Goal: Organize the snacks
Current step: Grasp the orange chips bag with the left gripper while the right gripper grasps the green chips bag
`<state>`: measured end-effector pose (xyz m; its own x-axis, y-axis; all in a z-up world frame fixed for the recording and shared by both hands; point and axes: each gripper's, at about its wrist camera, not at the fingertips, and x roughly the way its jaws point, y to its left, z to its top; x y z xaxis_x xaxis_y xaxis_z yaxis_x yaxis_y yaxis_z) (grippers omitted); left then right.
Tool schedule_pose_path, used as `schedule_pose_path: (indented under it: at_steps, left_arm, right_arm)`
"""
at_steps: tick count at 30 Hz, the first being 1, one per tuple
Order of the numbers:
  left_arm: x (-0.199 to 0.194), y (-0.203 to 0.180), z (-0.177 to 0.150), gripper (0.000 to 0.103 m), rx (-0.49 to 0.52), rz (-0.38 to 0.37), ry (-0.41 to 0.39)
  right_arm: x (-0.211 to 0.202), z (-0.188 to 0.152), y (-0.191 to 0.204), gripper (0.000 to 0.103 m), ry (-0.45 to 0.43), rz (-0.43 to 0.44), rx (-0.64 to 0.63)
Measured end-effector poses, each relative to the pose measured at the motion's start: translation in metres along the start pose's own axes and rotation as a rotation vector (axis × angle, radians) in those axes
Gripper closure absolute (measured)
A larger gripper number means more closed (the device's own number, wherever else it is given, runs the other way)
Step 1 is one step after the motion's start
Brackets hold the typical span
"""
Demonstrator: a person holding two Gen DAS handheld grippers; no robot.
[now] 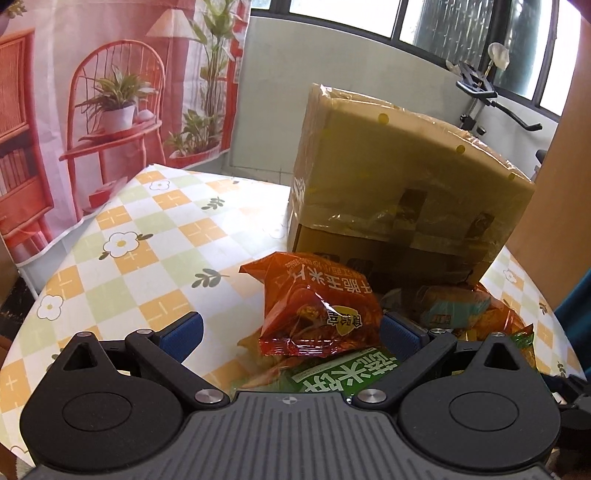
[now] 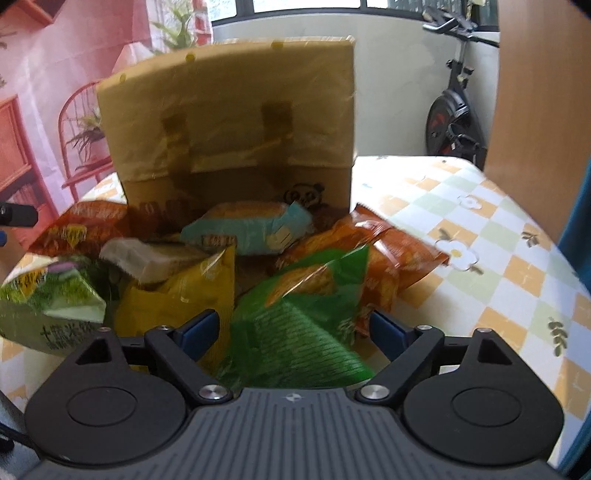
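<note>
this looks like a room in a home, perhaps an enclosed balcony. a table wears a checked tablecloth (image 1: 155,236) printed with flowers and leaves. on the far left hangs a pink printed backdrop (image 1: 110,92) picturing a red chair, potted plants and a lamp. dark-framed windows (image 1: 406,18) run along the far wall above a pale low wall. an exercise bike (image 2: 454,110) stands at the far right beside a wooden panel (image 2: 535,92). a taped cardboard box (image 2: 236,122) and snack packets (image 2: 295,295) sit on the table.
</note>
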<state>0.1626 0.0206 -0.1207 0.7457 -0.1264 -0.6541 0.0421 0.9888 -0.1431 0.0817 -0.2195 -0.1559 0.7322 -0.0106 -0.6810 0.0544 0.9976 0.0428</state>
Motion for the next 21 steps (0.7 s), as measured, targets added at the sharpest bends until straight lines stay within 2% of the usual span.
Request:
schedule_pose_path:
  at_steps: [3,13,21]
  left_arm:
    - [0.004,0.003,0.003,0.001,-0.001,-0.001,0.004]
    - [0.044,0.006,0.025,0.001,-0.024,-0.035,0.065]
    - [0.070,0.024,0.038,0.011,-0.130,-0.095,0.194]
  right_arm:
    - [0.007,-0.005,0.000,0.022,0.022,-0.003,-0.010]
    - [0.007,-0.010,-0.007,0.031,-0.021,0.045,0.023]
    - [0.006,-0.012,-0.013,0.031,-0.031,0.066,0.054]
